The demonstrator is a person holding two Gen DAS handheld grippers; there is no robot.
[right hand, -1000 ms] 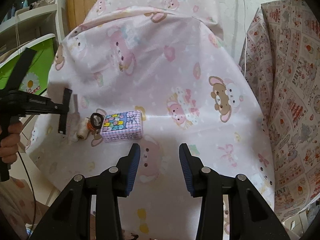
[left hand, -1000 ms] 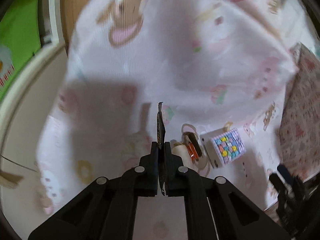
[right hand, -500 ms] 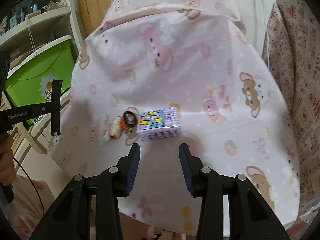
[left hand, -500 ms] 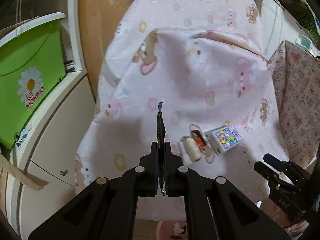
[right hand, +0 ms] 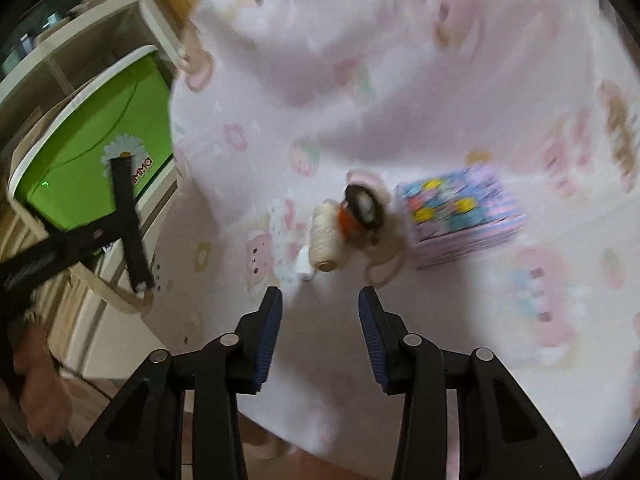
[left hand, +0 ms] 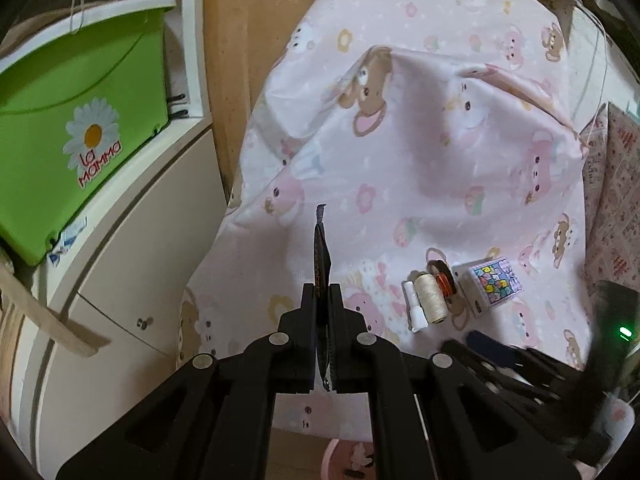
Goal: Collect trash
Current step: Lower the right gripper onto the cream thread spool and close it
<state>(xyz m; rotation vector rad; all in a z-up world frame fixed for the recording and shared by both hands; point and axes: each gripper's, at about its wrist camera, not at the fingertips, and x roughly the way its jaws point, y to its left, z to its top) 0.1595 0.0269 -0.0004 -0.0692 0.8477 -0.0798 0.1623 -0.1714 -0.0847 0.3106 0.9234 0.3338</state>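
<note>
At far left a green bin (left hand: 60, 152) sits on a white cabinet (left hand: 120, 280). The left gripper (left hand: 322, 300) pinches a dark wrapper strip (left hand: 321, 248) upright over the pink counter cloth (left hand: 420, 160). Right of it, the right gripper (right hand: 320, 320) hovers with nothing between its narrowing jaws, near a cream thread spool (right hand: 326, 240), an orange spool (right hand: 358, 216) and a patterned box (right hand: 460, 212).

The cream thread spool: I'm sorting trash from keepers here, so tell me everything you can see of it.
The cream thread spool lies on its side on the pink animal-print cloth, wound full with pale, matte thread. A small white plastic piece lies against one side; an orange-and-black spool sits against the other, with the patterned box beyond. Neither gripper touches it; the right gripper, its jaws closing on nothing, points toward it.
</note>
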